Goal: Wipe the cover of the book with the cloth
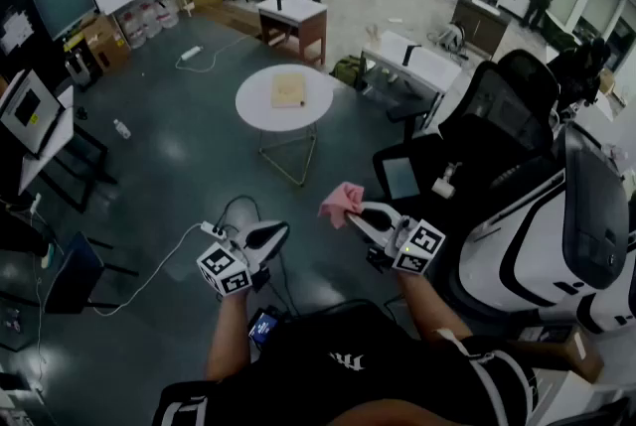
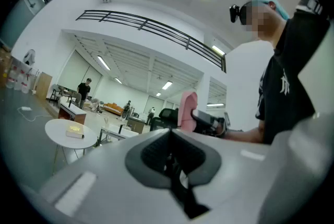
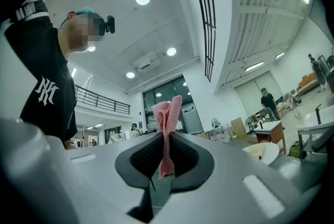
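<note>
Item 1, pink knitted cloth (image 1: 340, 200): pinched at its lower edge by the right gripper (image 1: 354, 214), jaws closed tight on it. The rest stands up in a loose fold above the jaw tips. Held in the air, near centre, approx level w/ the person's waist.

Item 2, left gripper (image 1: 277, 231): jaws pressed together, nothing between them. Carried just left of the right gripper, apart from the cloth.

Item 3, tan flat book (image 1: 289, 89): lies closed on the round white table (image 1: 250, 111), a bit right of the table's centre. It is far ahead, well apart from both grippers, w/ bare grey floor between.

Step in hand (judged): cloth secured and carried toward the book, no wipe begun, cover untouched.

Next move calls for: closing in on the far table, tipping the right gripper down so the loose fold, not the jaw tips, meets the cover. The left gripper probably pins a book edge so it doesn't slide
</note>
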`<state>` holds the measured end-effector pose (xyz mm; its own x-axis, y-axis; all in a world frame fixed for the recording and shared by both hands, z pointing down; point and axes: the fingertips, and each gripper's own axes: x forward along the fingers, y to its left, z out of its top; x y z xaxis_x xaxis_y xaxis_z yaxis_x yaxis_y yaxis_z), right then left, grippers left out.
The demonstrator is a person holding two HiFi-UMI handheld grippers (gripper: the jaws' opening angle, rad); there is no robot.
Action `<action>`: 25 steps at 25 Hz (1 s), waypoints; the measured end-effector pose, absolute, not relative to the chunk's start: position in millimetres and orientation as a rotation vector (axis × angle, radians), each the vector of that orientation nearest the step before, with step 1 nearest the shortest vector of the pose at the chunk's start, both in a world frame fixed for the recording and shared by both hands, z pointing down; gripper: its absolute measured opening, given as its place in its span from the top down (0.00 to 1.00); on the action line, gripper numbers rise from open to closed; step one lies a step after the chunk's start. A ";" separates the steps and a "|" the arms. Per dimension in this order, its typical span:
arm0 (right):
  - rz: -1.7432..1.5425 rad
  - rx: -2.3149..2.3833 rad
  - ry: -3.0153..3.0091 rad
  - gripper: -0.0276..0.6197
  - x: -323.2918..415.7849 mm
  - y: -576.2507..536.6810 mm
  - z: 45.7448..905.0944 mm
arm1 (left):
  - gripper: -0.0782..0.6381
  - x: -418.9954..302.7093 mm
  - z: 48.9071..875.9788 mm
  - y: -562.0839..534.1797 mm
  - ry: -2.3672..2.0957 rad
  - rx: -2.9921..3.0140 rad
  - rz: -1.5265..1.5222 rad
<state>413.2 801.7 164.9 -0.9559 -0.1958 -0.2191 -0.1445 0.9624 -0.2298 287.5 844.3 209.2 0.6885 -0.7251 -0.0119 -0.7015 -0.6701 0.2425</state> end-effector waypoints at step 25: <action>-0.351 -0.388 2.893 0.91 394.7 803.2 153.8 | 0.89 266.3 192.1 854.7 -1.094 2.673 -0.161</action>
<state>394.7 803.2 153.8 -0.9452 -0.2812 -0.1659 -0.2333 0.9372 -0.2592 266.3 854.7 192.1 0.7120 -0.7021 -0.0082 -0.6746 -0.6873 0.2695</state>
